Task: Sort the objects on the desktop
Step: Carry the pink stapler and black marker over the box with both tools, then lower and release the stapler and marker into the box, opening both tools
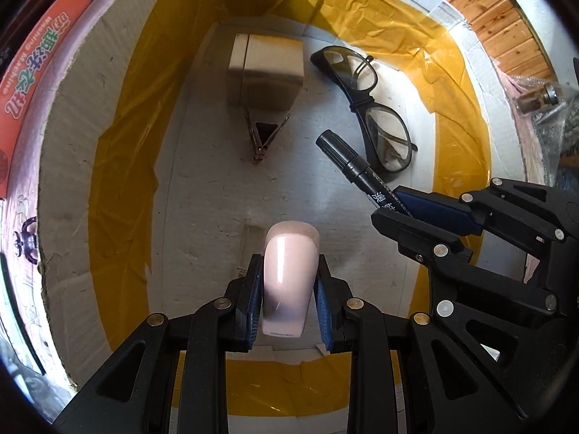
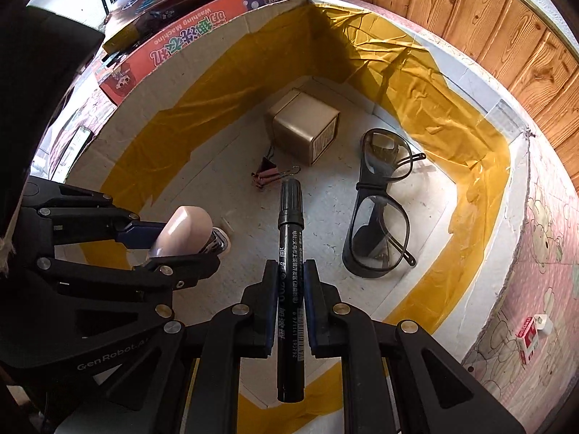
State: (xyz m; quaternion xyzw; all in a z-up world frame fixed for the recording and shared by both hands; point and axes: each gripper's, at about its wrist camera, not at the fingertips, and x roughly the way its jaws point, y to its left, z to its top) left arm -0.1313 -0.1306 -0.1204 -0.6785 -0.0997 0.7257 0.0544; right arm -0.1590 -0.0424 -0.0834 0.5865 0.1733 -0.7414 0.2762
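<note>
Both grippers point down into an open cardboard box (image 1: 72, 152) lined with yellow tape. My left gripper (image 1: 289, 289) is shut on a pale pink stapler (image 1: 289, 260), held nose-down just above the box floor. To its right, my right gripper (image 1: 394, 206) is shut on a black marker (image 1: 347, 162). In the right wrist view the marker (image 2: 290, 209) runs lengthwise between the right gripper's (image 2: 289, 278) blue pads, cap forward. The left gripper (image 2: 170, 242) with the stapler (image 2: 184, 231) sits at the left.
On the box floor (image 2: 325, 224) lie a small beige carton (image 2: 307, 130), a binder clip (image 2: 267, 175) and black-framed glasses (image 2: 380, 209). A colourful toy box (image 2: 202, 32) leans behind. Wood panelling (image 2: 488, 36) stands beyond; a red packet (image 2: 528, 340) lies on the pink mat outside.
</note>
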